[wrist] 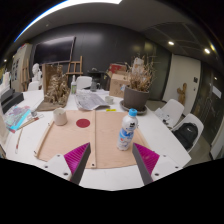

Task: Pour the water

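Bottle (127,129) stands upright on the white table (170,140), capped, white label round its middle, just ahead of my right finger and a little outside it. My claw (108,158) hangs spread wide with nothing between the pink pads (76,156); only the brown board (85,138) lies between them. Left of the bottle and farther back sits a small cup (61,117), with a red disc (83,123) between the two. I take the cup for the pouring target, though I can't be sure. As I judge it, the step is the reach: swing right until the bottle is centred between my fingers, come in level, and close on the label below the shoulder, not the cap. It looks light and tall, so nudging it with one finger first could tip it.
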{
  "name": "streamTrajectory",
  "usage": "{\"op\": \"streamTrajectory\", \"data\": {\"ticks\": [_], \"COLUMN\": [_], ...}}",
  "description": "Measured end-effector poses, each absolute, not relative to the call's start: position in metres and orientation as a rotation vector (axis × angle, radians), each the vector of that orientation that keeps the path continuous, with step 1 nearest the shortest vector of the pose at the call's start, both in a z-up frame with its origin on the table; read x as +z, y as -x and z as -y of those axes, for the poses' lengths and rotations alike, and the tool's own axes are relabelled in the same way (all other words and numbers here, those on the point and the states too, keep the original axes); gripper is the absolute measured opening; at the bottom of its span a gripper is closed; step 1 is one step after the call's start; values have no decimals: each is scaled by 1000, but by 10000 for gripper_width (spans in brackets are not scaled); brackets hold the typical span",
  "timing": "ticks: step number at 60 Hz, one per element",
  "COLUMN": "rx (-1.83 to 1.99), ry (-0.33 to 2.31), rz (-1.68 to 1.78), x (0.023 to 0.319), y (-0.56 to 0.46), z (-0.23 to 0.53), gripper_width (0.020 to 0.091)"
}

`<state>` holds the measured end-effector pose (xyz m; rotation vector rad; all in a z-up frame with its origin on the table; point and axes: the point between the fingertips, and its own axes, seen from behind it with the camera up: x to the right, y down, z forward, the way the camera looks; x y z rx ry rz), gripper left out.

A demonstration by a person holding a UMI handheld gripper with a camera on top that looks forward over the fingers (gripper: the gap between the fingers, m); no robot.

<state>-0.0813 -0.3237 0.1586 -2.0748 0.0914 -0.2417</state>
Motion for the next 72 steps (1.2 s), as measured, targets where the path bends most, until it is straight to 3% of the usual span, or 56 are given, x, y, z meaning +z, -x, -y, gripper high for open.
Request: {"op": "streamTrajectory", "data": {"ticks": [22,28,35,39,46,56,65,72], "rx": [-158,-123,-96,-80,-65,-81,-125,-184], "ry": [2066,2043,2001,1981,1964,1963,1963,1951], "rz": [-143,-125,-106,-114,-145,-127,-124,-114], "x": [65,53,52,53,52,52,54,75], "y": [-15,-20,-20,-20,-17,-19,-24,-25], "z": [206,178,160,156,155,157,158,152], "gripper_width": [859,788,530,509,409,335,335,334]}}
